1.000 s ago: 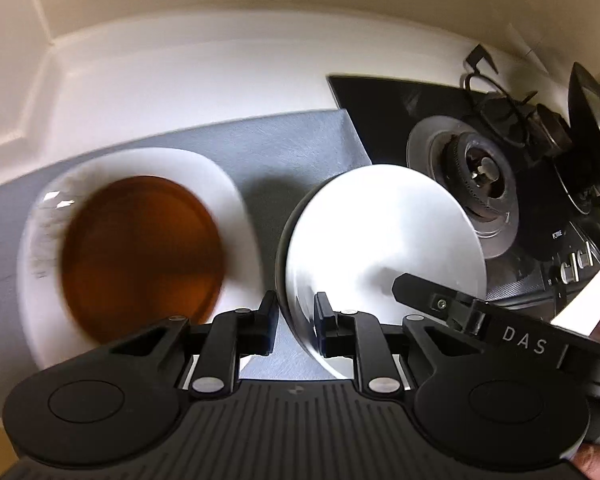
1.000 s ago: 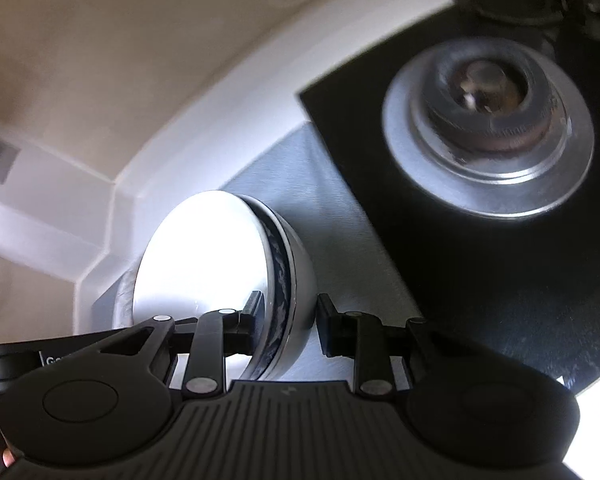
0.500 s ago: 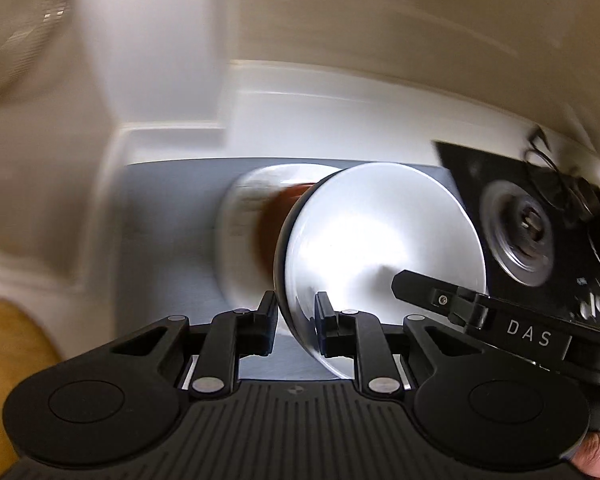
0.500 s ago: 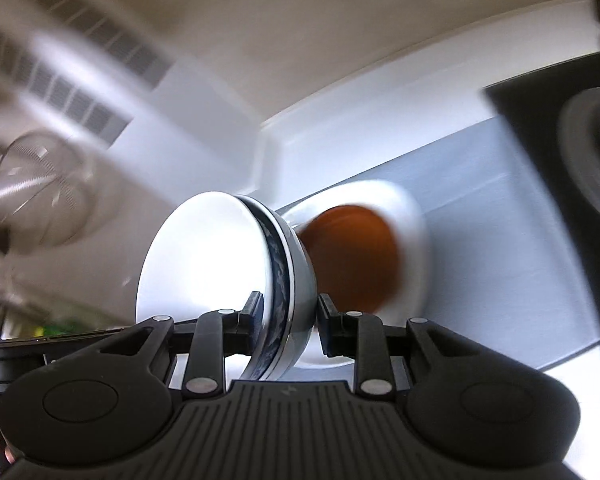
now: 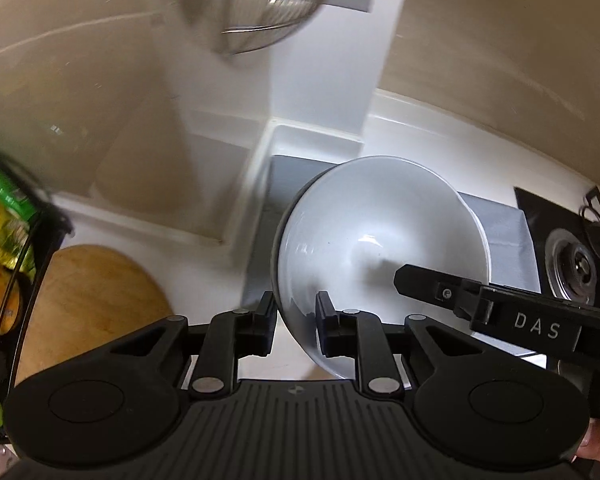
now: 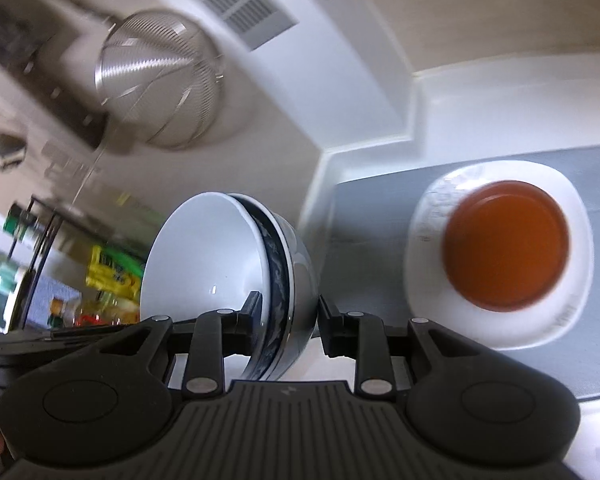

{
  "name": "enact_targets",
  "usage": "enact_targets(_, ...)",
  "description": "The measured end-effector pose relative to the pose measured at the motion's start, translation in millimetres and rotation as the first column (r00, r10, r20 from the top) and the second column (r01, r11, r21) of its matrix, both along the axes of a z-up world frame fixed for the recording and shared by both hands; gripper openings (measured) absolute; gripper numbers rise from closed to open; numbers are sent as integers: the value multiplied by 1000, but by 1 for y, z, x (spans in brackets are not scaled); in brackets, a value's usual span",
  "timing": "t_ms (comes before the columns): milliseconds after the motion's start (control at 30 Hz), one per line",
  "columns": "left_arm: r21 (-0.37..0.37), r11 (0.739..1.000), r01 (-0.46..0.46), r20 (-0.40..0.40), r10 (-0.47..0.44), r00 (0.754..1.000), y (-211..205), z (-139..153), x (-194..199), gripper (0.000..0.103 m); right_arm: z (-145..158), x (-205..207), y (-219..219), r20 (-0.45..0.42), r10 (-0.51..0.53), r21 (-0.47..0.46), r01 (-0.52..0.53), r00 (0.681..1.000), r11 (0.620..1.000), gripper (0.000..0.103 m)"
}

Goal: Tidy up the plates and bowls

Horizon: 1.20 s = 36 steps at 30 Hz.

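Two nested white bowls [image 6: 204, 264], the outer one with a dark blue band, hang tilted on edge in the air. My right gripper [image 6: 288, 320] is shut on their rim, one finger inside and one outside. In the left wrist view the same bowls [image 5: 380, 240] show their white inside, and my left gripper [image 5: 296, 320] is shut on the near rim. The right gripper's black finger [image 5: 432, 284] reaches into the bowl from the right. A brown round plate [image 6: 504, 244] lies on a white square plate [image 6: 560, 320] on the grey mat [image 6: 364, 240], right of the bowls.
A metal mesh strainer [image 6: 160, 80] hangs on the wall above. A round wooden board [image 5: 92, 300] lies on the white counter at the left, beside a black wire rack with green and yellow packets [image 5: 4, 220]. The stove burner [image 5: 576, 268] is at the far right.
Both grippers have carried the bowls up and to the left, away from the stove. The brown plate has passed behind the bowls in the left view; strainer, rack and wooden board came into sight.
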<state>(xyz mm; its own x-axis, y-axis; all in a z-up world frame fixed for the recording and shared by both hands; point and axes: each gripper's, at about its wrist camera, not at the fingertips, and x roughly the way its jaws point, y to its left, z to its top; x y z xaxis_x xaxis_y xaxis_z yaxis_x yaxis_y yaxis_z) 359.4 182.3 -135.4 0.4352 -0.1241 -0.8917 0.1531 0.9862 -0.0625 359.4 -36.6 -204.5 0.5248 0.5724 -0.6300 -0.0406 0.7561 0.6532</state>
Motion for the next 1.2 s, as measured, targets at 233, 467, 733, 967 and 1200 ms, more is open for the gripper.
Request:
enact_targets(233, -35, 999, -39, -93, 36, 995, 36, -37, 2, 22, -23, -5, 28, -76, 48, -53, -52, 996, 997, 32)
enact_targets(467, -75, 997, -21, -184, 7, 983, 48, -76, 6, 22, -52, -9, 42, -165, 40, -101, -57, 985, 993, 32)
enact_targets(733, -71, 997, -25, -273, 5, 962, 54, -120, 5, 22, -87, -15, 67, -235, 99, -185, -145, 967, 972, 31)
enact_targets(967, -77, 997, -28, -301, 3, 954, 54, -141, 4, 22, -105, -20, 86, -233, 151, -295, -218, 961, 930, 30)
enact_targets(1200, -94, 995, -27, -288, -2, 958, 54, -147, 0, 24, -102, -18, 97, -191, 211, -387, -271, 959, 881, 31)
